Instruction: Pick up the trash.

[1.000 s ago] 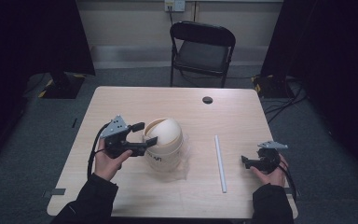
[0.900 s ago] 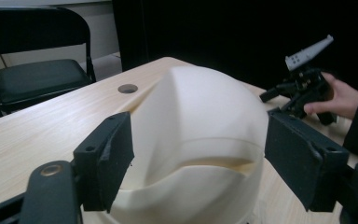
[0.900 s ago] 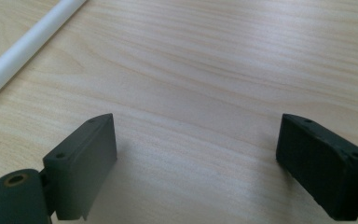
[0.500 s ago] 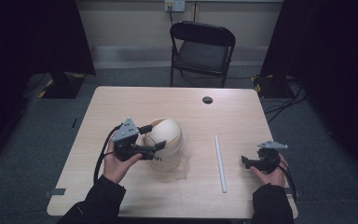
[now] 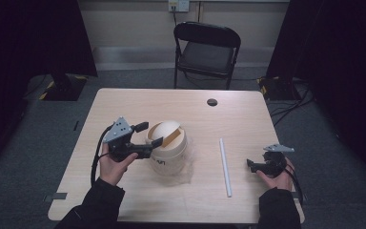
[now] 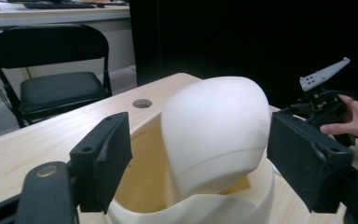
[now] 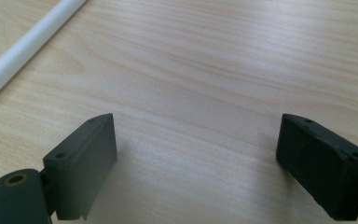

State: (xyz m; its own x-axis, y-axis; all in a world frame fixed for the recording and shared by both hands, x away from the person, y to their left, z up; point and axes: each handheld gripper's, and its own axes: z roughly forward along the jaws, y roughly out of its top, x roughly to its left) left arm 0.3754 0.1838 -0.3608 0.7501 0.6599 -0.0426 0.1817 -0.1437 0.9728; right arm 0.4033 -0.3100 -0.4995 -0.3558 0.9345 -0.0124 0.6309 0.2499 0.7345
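The right claw (image 5: 253, 166) rests wide apart on the pale wooden worktop (image 5: 238, 119), the thin white plastic tube (image 5: 225, 167) just beside it. The left claw (image 5: 151, 135) is apart around the cream round plastic bin (image 5: 167, 151) with a swing lid; its grey letters are too blurry to read.

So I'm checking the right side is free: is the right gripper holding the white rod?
No: the right gripper has open jaws over bare table, with the white rod lying apart from it.

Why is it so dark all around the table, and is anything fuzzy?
High view: light falls on the table, the room's sides stay black. Left gripper view: the white dome lid looks sharp, the near pads soft. Right gripper view: even light, the white tube slightly blurred.
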